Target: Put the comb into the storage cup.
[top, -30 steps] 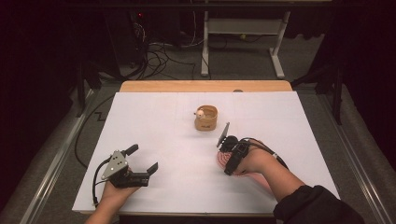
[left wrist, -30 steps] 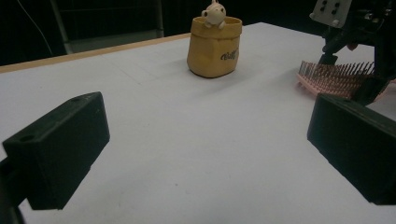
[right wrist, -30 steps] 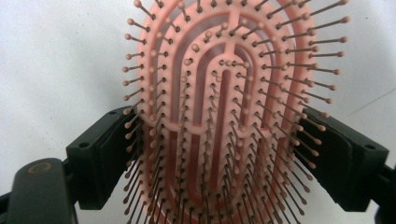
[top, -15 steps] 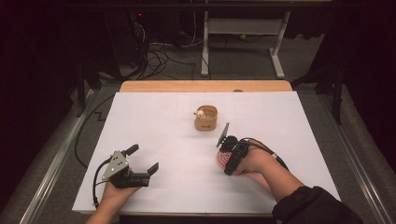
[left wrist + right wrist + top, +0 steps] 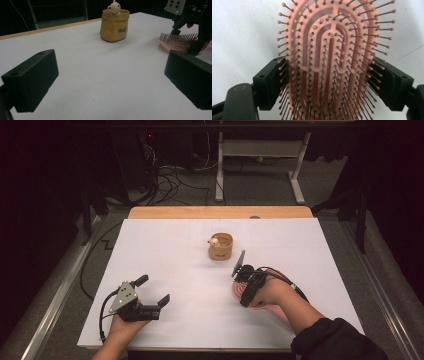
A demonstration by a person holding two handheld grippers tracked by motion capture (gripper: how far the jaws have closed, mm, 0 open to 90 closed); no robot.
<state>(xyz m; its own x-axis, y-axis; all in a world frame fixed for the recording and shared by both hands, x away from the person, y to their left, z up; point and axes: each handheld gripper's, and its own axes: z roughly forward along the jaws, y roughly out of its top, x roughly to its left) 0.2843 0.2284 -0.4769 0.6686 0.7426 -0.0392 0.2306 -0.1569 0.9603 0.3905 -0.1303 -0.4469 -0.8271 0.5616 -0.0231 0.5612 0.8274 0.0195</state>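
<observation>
From the high view, your right gripper [image 5: 244,285] is lowered over the pink oval plastic hairbrush with ball-tipped bristles [image 5: 239,292], which lies bristles up on the white sheet covering the table [image 5: 165,250], right of centre and near you. Most of the brush is hidden under your hand and the gripper. Just beyond it stands the small yellow fabric pouch [image 5: 220,247] with a cream toy figure peeking over its rim. Your left gripper [image 5: 152,293] rests near the left front edge, jaws spread with nothing between them.

In the left gripper view, the pouch [image 5: 114,25] carries dark cursive writing too small and slanted to read. The brush [image 5: 179,42] shows side-on at the right, partly behind the other gripper.

In the right gripper view, the brush head [image 5: 329,57] sits between your two black jaws, which have just been closing; bristles overlap both pads, but whether the pads press the brush you cannot tell. The handle is cut off at the bottom.
</observation>
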